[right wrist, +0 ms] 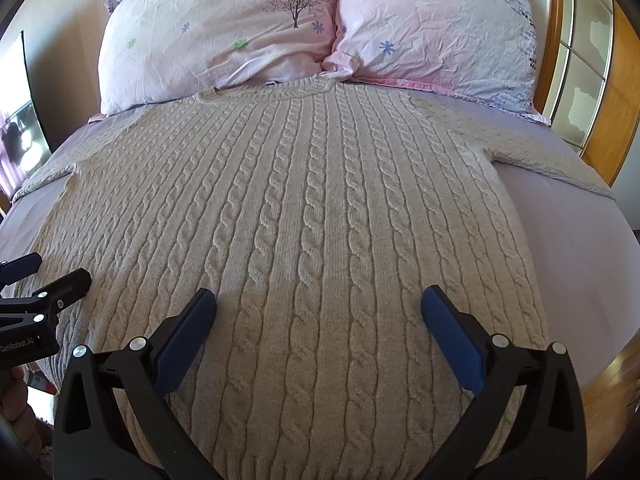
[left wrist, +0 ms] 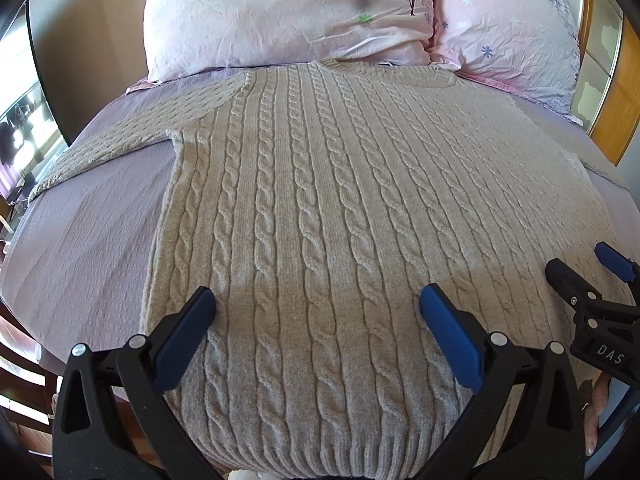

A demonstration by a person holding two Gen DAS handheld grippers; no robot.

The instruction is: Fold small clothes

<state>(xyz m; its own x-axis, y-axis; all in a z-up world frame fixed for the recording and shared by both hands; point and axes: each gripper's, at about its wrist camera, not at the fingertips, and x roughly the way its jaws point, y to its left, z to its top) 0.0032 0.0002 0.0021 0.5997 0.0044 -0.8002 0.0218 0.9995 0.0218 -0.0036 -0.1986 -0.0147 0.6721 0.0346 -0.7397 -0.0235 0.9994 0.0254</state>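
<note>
Your left gripper (left wrist: 318, 300) and right gripper (right wrist: 319, 300) both gape wide over the sweater (left wrist: 320, 200) — spread flat ahead, hem cut off beneath your fingers, sleeve ends out of frame

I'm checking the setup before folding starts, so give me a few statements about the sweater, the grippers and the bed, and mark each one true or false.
1. The sweater lies spread flat on the bed with its collar toward the pillows. True.
2. The left gripper is clamped on the hem. False: its jaws are wide open above the knit, holding nothing.
3. The right gripper is open too. True.
4. Both sleeves are already folded across the chest. False: each sleeve stretches out sideways.
5. The sweater is a plain smooth knit. False: it has raised cable ribs running from collar to hem.
</note>
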